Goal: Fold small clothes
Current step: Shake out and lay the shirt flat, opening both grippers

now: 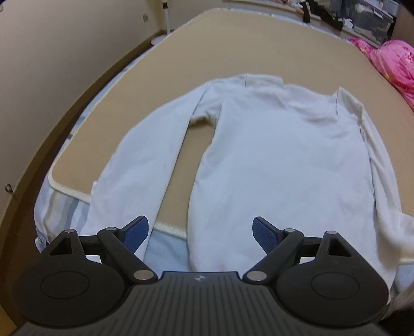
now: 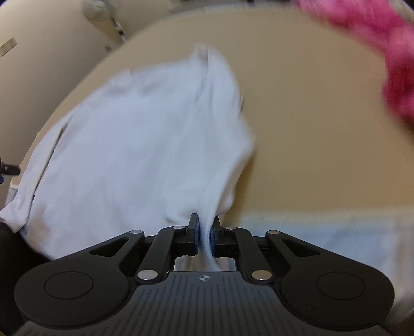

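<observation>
A white long-sleeved top (image 1: 271, 144) lies spread flat on a tan bed surface (image 1: 207, 44), neck at the far end and hem hanging over the near edge. Its left sleeve (image 1: 134, 165) runs down toward the near left corner. My left gripper (image 1: 200, 232) hovers over the hem, jaws wide apart, with nothing pressed between the blue pads (image 1: 138, 232). In the right wrist view the same top (image 2: 145, 144) looks blurred. There my right gripper (image 2: 204, 232) is shut on a pinch of the fabric at the top's near right edge, and cloth runs down between the fingers.
A pink bundle of cloth (image 1: 393, 64) sits at the bed's far right (image 2: 388, 51). A beige wall (image 1: 64, 51) runs along the left side. Striped bedding (image 1: 59, 209) shows below the tan cover's near left corner. Boxes and clutter (image 1: 367, 18) stand beyond the far end.
</observation>
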`<action>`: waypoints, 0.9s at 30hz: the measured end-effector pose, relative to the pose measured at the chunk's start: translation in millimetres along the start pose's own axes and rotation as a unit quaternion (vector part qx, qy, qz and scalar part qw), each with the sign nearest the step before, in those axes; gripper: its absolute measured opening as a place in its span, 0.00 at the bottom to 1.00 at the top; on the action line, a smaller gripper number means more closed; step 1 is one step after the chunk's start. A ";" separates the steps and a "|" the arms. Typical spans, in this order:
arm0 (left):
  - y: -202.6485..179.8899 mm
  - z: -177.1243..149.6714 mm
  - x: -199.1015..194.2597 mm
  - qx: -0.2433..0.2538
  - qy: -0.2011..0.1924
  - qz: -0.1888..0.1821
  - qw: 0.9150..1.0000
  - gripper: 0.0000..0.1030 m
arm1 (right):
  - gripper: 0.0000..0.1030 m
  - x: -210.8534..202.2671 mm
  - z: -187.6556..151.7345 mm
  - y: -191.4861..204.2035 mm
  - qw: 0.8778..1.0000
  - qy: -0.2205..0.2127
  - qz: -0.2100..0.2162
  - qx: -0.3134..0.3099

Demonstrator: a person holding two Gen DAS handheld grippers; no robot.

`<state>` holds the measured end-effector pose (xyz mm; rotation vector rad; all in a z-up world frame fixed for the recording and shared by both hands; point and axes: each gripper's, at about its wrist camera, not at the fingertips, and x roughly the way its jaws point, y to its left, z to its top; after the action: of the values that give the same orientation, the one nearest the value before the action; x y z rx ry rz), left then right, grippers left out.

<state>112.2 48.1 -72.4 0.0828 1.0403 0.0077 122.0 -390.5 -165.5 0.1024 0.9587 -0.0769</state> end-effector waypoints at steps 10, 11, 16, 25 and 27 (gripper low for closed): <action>-18.5 6.3 -6.3 -0.003 0.002 0.013 1.000 0.89 | 0.84 -75.1 135.4 -161.6 0.910 -0.213 -0.293 0.203; -19.1 5.8 -2.5 0.000 0.006 0.017 1.000 0.89 | 0.84 -73.9 120.5 -153.4 0.921 -0.210 -0.268 0.191; -13.0 6.9 12.5 -0.007 0.029 0.023 0.999 0.89 | 0.84 -28.0 39.5 -66.0 0.970 -0.130 -0.168 0.122; 21.6 -5.6 6.0 -0.021 0.008 0.042 0.999 0.90 | 0.84 -6.0 -51.2 81.2 0.995 -0.051 -0.075 0.043; 23.8 -13.4 8.3 0.000 0.003 0.060 0.998 0.90 | 0.84 -11.4 -68.9 89.7 0.995 -0.044 -0.075 0.038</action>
<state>105.6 73.1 -84.6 0.1457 1.0405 0.1163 69.4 -292.9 -190.6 0.0971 0.8735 -0.2540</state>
